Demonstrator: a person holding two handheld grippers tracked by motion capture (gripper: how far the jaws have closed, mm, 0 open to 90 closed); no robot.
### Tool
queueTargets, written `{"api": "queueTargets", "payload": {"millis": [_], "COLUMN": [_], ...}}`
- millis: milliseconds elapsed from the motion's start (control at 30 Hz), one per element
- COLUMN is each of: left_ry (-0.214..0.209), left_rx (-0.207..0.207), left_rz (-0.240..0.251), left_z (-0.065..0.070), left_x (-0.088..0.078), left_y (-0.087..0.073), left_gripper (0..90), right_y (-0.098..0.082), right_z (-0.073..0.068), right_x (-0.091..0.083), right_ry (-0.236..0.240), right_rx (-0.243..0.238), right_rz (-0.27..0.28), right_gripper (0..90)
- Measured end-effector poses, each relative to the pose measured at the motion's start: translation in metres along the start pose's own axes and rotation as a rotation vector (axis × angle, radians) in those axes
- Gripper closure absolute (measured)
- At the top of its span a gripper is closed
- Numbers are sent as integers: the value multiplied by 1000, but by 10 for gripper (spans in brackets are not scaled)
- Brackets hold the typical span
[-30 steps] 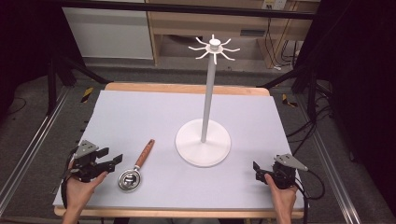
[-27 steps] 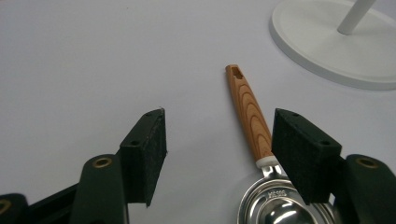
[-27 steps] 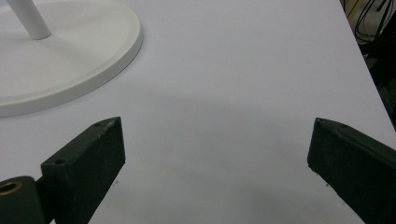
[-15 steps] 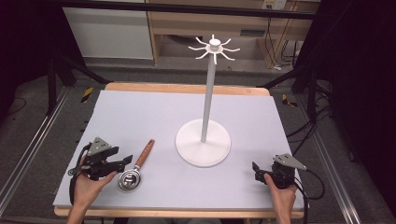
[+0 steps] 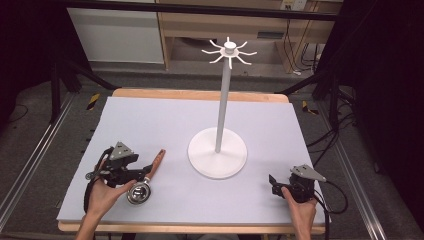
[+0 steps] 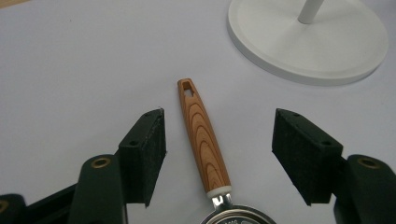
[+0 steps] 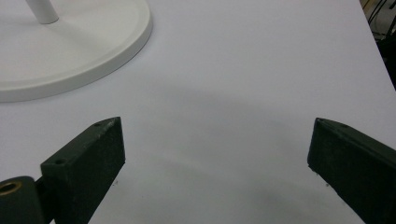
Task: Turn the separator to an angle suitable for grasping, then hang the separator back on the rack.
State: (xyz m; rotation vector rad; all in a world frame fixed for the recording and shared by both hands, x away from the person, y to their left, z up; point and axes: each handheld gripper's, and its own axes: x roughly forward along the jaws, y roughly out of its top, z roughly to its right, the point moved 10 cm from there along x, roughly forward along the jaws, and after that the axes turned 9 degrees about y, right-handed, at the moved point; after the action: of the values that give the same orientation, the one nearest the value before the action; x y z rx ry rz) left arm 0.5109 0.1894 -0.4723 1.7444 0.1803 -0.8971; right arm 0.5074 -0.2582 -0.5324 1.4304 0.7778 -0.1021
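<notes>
1. Left gripper [image 6: 219, 154] hangs wide open, jaws either side of the wooden-handled measuring cup [image 6: 203, 137] on the near-left mat, gripping nothing
2. Right gripper [image 5: 280, 184] rests open, empty, near right
3. White hook stand [image 5: 218, 152] is bare; grasping and hanging seemingly remain

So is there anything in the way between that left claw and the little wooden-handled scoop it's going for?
Nothing visible. The left gripper is open, and the scoop's wooden handle already lies between its jaws on the bare table, with a gap on each side. The white stand sits off to one side.
</notes>
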Motion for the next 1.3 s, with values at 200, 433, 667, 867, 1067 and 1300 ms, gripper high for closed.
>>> {"api": "queueTargets", "payload": {"millis": [200, 433, 667, 867, 1067, 1300], "left_ry": [6, 0, -3, 9, 9, 6], "left_rx": [35, 60, 93, 92, 84, 86], "left_rz": [-18, -51, -110, -142, -169, -221], "left_z": [3, 5, 8, 7, 5, 3], "left_x": [1, 4, 15, 23, 30, 40], "left_y": [8, 13, 15, 12, 9, 0], "left_gripper": [347, 350, 353, 365, 417, 429], "right_y": [0, 0, -1, -1, -2, -3], "right_z": [0, 0, 0, -1, -2, -1], "right_x": [0, -1, 0, 0, 0, 1], "right_ry": [6, 10, 15, 17, 23, 19], "right_rx": [-4, -8, -8, -11, -8, -13], "right_rz": [-5, -1, -16, -18, -27, -30], "right_gripper": [46, 45, 45, 47, 49, 49]}}
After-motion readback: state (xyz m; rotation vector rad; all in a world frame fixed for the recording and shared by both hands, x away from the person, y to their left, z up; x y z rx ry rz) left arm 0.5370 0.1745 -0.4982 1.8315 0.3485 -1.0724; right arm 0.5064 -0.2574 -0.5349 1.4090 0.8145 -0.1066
